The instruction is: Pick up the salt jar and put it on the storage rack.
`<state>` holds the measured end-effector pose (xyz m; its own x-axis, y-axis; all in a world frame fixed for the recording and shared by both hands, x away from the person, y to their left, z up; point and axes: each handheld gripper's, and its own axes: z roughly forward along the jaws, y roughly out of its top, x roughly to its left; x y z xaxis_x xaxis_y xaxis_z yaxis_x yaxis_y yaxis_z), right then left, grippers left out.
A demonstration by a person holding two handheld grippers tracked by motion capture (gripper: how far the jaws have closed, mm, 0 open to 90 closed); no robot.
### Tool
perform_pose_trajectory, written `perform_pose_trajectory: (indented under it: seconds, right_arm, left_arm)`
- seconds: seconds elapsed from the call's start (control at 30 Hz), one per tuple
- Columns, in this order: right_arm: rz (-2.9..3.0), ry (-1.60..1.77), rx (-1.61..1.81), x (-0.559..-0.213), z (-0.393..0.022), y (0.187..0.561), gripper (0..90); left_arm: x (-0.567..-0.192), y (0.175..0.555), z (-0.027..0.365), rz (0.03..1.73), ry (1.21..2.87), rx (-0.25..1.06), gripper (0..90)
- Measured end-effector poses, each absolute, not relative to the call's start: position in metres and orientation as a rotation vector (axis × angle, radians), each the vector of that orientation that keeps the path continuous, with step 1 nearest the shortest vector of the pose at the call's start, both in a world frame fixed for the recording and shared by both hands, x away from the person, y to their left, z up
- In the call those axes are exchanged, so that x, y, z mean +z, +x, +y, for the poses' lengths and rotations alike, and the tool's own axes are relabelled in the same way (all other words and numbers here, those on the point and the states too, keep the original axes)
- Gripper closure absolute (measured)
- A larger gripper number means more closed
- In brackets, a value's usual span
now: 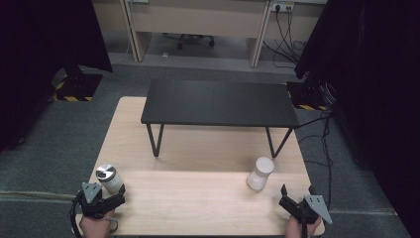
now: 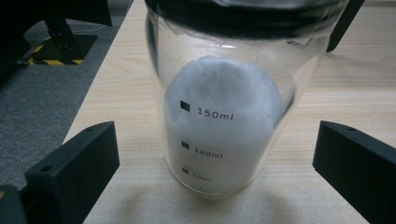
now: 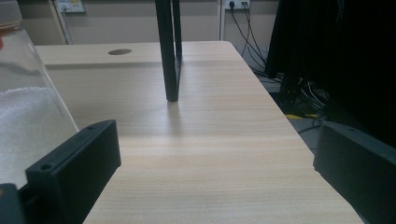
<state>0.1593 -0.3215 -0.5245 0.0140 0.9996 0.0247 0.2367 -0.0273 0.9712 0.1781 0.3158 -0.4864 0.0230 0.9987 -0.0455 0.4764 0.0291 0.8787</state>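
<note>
**High view: two jars standing on the wooden table, both grippers spread wide**

High view is showing a light wooden table [image 1: 198, 198] with a low black shelf [image 1: 218, 103] standing on thin metal legs at its far half. At the near left edge, a glass jar with a shiny metal lid [image 1: 108, 177] is standing upright, and the left gripper [image 1: 118, 192] is sitting just beside it, pointing toward it from the person's side. A hand is gripping the tool from below at the bottom edge. Toward the near right, a white-filled jar with a pale lid [image 1: 260, 173] is leaning slightly, and the right gripper [image 1: 296, 194] is resting near it, off to its right and closer to the person.

In the left gripper view, the glass jar [image 2: 219, 107] is standing between the two black jaws, which are gaping well apart with clear gaps on both sides of the glass, so nothing is being grasped. The jar is carrying printed marks reading 150ml, 100ml and 50ml, and white powder [image 2: 224, 116] is filling it past the top mark. Its dark lid is crossing the top of the frame.

In the right gripper view, the jaws are likewise standing released with bare tabletop [image 3: 210, 154] between them. The white-filled jar [image 3: 23, 107] is sitting at the left edge, outside the left jaw, and whether it is touching that jaw I cannot tell. One black shelf leg [image 3: 168, 51] is rising ahead.
</note>
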Motion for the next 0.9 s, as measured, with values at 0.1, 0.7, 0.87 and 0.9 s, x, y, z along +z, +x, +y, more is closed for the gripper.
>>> perform_pose_trajectory:
  seconds: [0.1, 0.7, 0.87, 0.9]
  right_arm:
    - [1.363, 1.407, 1.101, -0.5247, -0.3221, 0.1592, 0.8]
    - [1.354, 1.398, 1.137, -0.5274, -0.3263, 0.1562, 0.8]
    - [1.357, 1.394, 1.139, -0.5276, -0.3267, 0.1561, 0.8]
    - [1.357, 1.393, 1.139, -0.5276, -0.3265, 0.1560, 0.8]
  left_arm:
    - [-0.4864, 0.1784, 0.3155, 1.553, 1.549, 0.877, 0.0]
    - [-0.4833, 0.1773, 0.3145, 1.547, 1.555, 0.870, 0.0]
    - [-0.4821, 0.1738, 0.3094, 1.558, 1.530, 0.866, 0.0]
    - [-0.4819, 0.1740, 0.3076, 1.561, 1.533, 0.869, 0.0]
